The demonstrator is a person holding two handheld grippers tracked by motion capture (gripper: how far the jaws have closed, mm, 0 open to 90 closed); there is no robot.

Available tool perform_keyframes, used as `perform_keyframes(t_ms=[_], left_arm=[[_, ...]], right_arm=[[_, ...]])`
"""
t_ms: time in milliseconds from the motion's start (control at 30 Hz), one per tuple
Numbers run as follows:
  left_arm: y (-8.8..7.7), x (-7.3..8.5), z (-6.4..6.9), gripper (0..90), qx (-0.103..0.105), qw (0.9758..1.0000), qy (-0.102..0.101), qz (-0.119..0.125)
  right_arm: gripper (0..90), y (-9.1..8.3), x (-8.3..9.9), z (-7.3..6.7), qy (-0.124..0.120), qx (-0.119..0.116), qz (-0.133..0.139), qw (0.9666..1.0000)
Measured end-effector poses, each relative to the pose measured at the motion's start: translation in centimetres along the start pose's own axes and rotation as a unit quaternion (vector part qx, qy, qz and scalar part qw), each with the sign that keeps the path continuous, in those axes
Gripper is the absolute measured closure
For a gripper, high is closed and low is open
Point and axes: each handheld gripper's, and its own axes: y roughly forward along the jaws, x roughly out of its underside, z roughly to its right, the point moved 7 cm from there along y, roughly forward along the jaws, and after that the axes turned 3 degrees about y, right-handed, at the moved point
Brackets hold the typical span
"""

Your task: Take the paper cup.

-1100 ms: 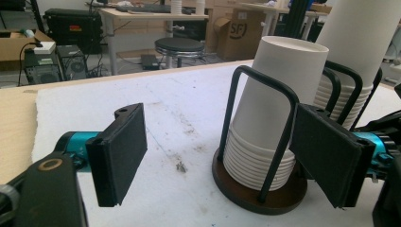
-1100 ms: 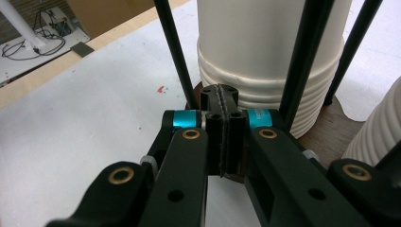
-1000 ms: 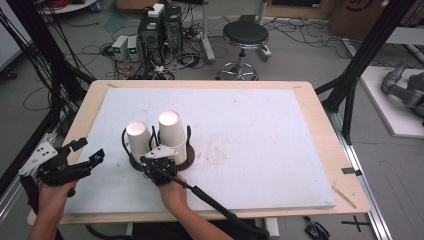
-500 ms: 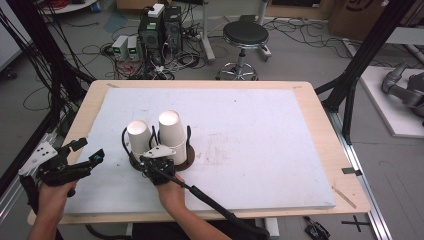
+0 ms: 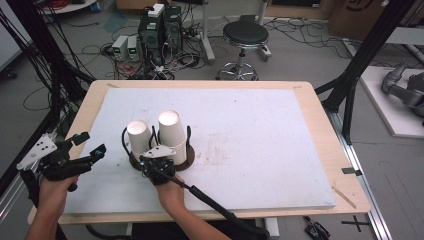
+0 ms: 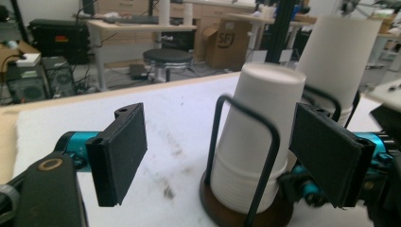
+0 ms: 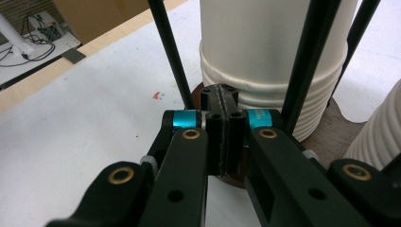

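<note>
thing: paper cup stacks in wire holder, table front-left | handling: light, thin-walled, crushable; pinch top cup's wall gently | left gripper: released, beside | right gripper: clenched, empty, at holder base

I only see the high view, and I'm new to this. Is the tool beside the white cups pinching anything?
Observer: No. Close up, the right gripper has its fingers pressed together, nothing visible between them.
Operator: Two single cups?
Observer: Stacks. The left gripper view shows many nested rims on the nearer cup stack.
Operator: Where's the other tool aimed?
Observer: The left gripper, open, faces that stack.
</note>
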Motion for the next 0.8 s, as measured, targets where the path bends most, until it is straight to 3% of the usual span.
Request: perform_keyframes(t_ms=[367, 800], left_arm=[[4.1, -3.3, 2.1, 18.4, 0.068, 0.9975, 0.013, -0.015], [8.1, -2.5, 3.0, 19.3, 0.079, 0.9951, 0.010, -0.059]], right_arm=[[90.0, 0.0, 0.0, 0.1, -0.003, -0.004, 0.003, 1.0000], [90.0, 0.1, 0.0, 0.1, 0.002, -0.007, 0.002, 1.0000]])
